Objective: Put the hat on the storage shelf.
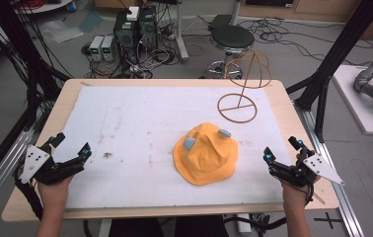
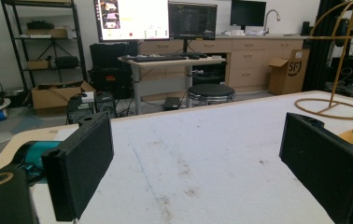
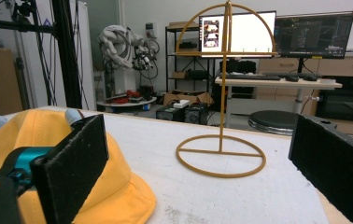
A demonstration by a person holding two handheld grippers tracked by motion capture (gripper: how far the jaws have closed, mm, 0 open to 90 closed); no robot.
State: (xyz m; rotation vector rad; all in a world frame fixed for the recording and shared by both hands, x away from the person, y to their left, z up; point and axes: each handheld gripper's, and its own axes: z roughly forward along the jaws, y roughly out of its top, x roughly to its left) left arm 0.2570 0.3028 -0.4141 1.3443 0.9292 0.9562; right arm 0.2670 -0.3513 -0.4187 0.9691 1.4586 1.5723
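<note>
Two tools are in view, one at each lower corner of the high view. Left tool (image 1: 71, 145) sits at lower left, jaws spread wide, holding nothing, held over the white mat (image 1: 125, 128) that covers the wooden surface (image 1: 71, 86). Right tool (image 1: 283, 149) sits at lower right, jaws likewise spread and empty, near the surface's right edge.

Yellow bucket hat (image 1: 205, 153) lies flat on the mat, right of centre in the high view, with two small grey ear-like tabs on its crown. In the right gripper view the hat (image 3: 39, 140) appears at lower left, partly behind the near jaw.

Gold wire stand (image 1: 239, 94) stands upright in the upper right of the mat, beyond the hat and apart from it: ring base, vertical post, arched top. The mat carries several dark stains near its centre.
</note>
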